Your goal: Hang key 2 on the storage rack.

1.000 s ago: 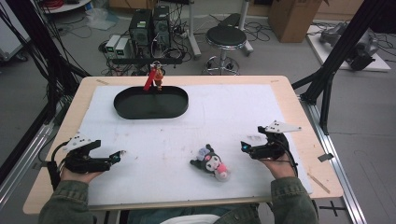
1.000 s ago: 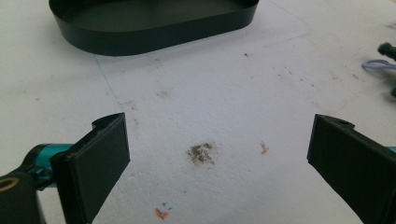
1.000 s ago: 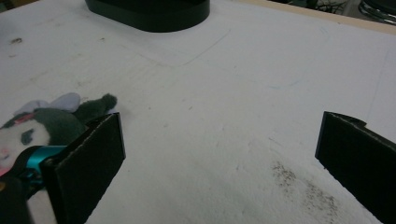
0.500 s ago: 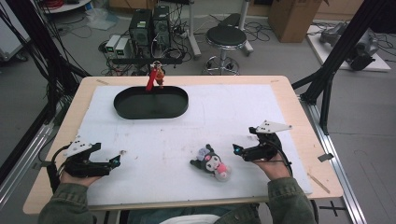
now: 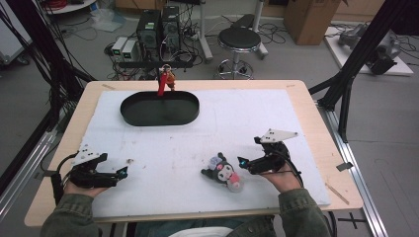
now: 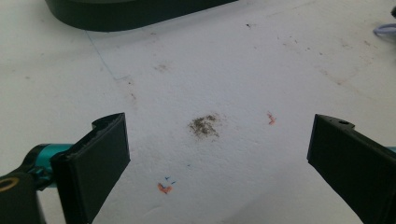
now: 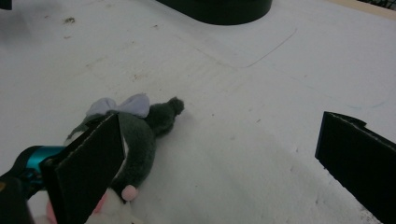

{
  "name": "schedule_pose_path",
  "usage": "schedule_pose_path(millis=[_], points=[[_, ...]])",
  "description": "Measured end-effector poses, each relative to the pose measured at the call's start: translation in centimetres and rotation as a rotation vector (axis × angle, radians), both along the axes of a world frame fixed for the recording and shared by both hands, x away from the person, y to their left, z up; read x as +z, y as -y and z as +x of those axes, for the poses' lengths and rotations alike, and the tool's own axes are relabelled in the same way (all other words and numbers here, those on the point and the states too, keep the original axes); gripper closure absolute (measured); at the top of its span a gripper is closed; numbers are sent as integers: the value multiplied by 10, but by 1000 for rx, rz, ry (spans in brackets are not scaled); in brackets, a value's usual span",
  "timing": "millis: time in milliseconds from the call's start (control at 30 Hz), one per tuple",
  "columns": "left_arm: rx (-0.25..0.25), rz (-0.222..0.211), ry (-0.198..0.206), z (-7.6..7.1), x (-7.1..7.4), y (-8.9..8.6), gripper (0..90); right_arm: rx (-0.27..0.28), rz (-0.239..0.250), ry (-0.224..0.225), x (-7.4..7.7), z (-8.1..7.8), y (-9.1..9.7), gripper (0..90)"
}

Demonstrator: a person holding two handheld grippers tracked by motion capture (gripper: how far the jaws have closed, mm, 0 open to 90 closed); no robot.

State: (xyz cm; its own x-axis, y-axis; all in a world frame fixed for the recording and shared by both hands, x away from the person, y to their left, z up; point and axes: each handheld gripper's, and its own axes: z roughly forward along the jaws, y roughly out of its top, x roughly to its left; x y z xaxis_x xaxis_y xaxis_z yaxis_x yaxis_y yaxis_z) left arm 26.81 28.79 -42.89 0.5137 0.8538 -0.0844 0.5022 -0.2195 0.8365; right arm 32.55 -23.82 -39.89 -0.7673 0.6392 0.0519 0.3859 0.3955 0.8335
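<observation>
From above, the plush toy (image 5: 224, 173) lies on the white surface (image 5: 237, 123), well in front of the black tray (image 5: 160, 108), its long axis slanting from upper left to lower right. The right gripper (image 5: 245, 162) sits just right of the toy, jaws spread, holding nothing. The left gripper (image 5: 120, 174) rests far to the toy's left.

In the left gripper view, the jaws stand wide apart over bare, stained surface.

In the right gripper view, the toy (image 7: 135, 135) lies by the left jaw, partly behind it, its grey tip pointing towards the tray (image 7: 219, 9); the jaws gape wide.
</observation>
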Motion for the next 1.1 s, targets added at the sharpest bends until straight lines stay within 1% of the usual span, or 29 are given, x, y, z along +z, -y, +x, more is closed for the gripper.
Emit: schedule_pose_path(millis=[100,133,233,300,433,467,667,733,900,1100], points=[[2,-3,-6,0,-1,0,60,14,-12,4,0,-1,-5,5],[2,-3,-11,1,-1,0,60,15,-13,-5,1,-2,-7,5],[-9,4,-25,2,-2,1,60,28,-19,-2,1,-2,-12,4],[-10,9,-27,2,-3,2,60,35,-25,-10,0,-3,-15,4],[-10,4,-33,2,-3,2,60,54,-42,-8,-2,-3,-21,4],[-10,4,-33,2,-3,2,60,58,-42,-16,-2,-4,-22,5],[-8,8,-40,3,-4,2,60,84,-61,-19,-4,-5,-32,4],[-8,8,-40,3,-4,2,60,86,-67,-34,-4,-6,-35,5],[-9,6,-39,3,-4,2,60,106,-87,-41,-7,-7,-42,4],[-9,6,-43,3,-4,2,60,128,-115,-67,-12,-9,-51,5]])
